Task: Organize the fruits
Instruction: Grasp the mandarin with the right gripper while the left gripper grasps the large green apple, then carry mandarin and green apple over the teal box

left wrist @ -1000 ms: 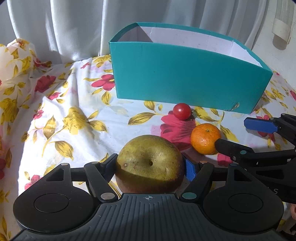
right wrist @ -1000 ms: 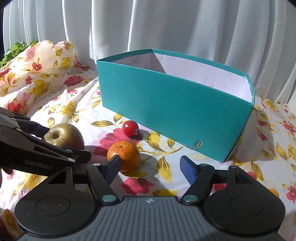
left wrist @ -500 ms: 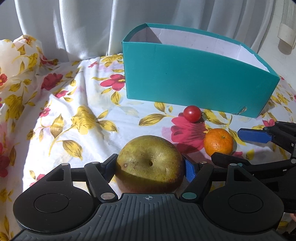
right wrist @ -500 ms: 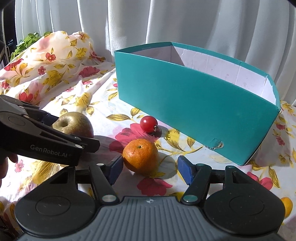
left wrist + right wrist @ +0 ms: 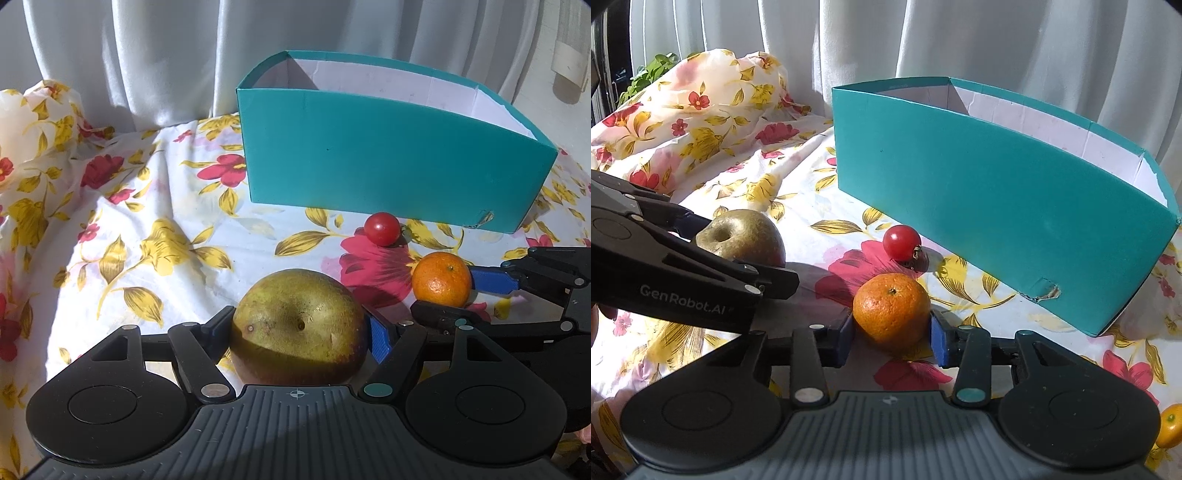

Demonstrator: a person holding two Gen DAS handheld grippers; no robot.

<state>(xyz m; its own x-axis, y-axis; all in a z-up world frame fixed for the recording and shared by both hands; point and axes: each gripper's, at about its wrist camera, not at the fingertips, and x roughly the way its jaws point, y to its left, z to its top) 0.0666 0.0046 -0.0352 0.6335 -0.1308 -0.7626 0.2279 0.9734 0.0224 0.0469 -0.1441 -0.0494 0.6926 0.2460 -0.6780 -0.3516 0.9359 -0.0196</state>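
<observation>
A greenish-brown apple (image 5: pixel 299 332) fills the gap of my left gripper (image 5: pixel 300 329), which is shut on it; the right wrist view shows the same apple (image 5: pixel 742 236) in the black fingers of that left gripper (image 5: pixel 738 254). A small orange (image 5: pixel 892 314) sits on the flowered cloth between the blue pads (image 5: pixel 938 338) of my right gripper (image 5: pixel 892 332). Its jaws are closing and the pads meet the orange's sides. From the left, the orange (image 5: pixel 441 280) shows inside the right gripper (image 5: pixel 448 295). A red cherry tomato (image 5: pixel 901 242) lies just beyond.
An open teal box (image 5: pixel 997 206) with a white inside stands behind the fruit on the cloth (image 5: pixel 147 229). White curtains hang at the back. Bunched cloth (image 5: pixel 701 107) rises at the left. Another small orange fruit (image 5: pixel 1169 424) lies at the lower right.
My right gripper slid left until the orange sat between its pads, and its jaws narrowed onto it. The left gripper kept its hold on the apple.
</observation>
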